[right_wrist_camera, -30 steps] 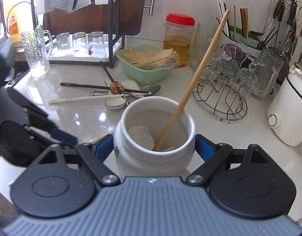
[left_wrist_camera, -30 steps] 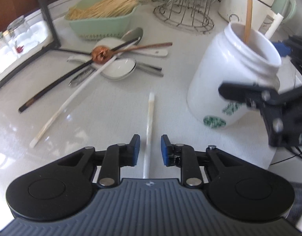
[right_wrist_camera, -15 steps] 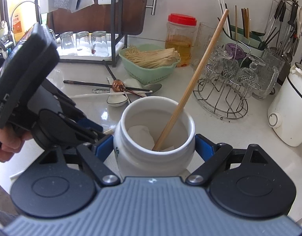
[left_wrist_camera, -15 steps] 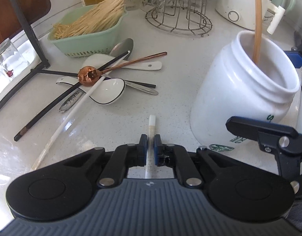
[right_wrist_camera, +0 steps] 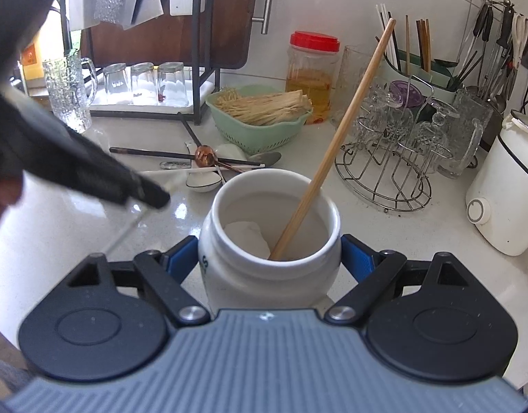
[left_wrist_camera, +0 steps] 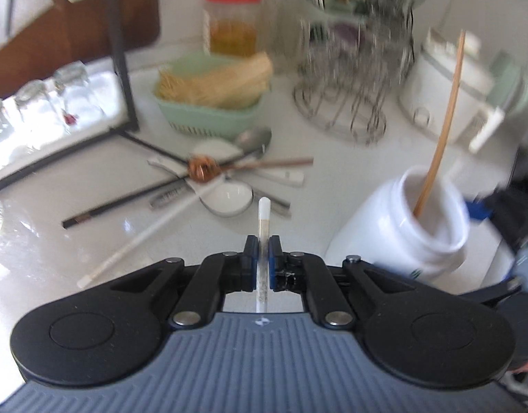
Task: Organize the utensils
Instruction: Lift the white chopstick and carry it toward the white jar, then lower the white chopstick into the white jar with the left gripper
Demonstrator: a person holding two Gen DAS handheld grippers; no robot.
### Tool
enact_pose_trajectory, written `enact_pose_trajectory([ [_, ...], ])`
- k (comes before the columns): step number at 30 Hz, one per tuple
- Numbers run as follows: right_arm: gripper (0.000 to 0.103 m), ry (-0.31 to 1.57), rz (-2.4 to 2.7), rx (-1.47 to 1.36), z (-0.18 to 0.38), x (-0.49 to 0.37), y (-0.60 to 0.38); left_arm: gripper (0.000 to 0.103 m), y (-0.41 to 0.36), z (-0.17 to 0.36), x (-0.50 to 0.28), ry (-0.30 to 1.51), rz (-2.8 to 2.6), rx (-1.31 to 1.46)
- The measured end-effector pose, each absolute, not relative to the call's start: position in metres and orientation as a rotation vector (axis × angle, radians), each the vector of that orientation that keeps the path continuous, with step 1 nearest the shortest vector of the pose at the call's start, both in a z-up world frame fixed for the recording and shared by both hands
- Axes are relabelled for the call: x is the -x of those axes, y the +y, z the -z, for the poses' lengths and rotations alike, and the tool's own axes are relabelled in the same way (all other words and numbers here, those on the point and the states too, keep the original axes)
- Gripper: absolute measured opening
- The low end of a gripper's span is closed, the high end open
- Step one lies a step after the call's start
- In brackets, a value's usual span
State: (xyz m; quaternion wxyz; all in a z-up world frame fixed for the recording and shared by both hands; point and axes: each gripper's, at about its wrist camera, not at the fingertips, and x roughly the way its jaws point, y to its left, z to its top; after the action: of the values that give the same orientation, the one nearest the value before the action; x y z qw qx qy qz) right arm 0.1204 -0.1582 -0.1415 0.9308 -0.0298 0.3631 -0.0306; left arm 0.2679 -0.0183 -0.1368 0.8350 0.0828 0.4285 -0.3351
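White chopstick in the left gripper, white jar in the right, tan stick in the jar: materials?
White chopstick in the left gripper: probably plastic or melamine; smooth, opaque, slightly glossy.
White jar in the right gripper: likely plastic, perhaps ceramic; thick rolled rim, matte interior.
Tan stick: wood or bamboo; dull, unglazed, uniform straw colour.

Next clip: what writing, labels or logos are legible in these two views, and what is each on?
"S": a single green letter on the white jar, the rest of the print hidden by the right gripper.
Green logo low on the same jar: blurred, unreadable.
Yellow label far left: too small to read.
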Motion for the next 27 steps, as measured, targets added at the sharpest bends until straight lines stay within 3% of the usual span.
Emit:
enact_pose_trajectory([
  [11,0.09,0.731,0.062,0.065,0.142,-0.118,-0.157,0.007,-0.007,0.071,-0.254,0.796,0.783,-0.036],
  [27,0.09,0.72,0.075,0.06,0.143,-0.118,-0.155,0.006,-0.003,0.031,-0.229,0.737,0.881,-0.012],
])
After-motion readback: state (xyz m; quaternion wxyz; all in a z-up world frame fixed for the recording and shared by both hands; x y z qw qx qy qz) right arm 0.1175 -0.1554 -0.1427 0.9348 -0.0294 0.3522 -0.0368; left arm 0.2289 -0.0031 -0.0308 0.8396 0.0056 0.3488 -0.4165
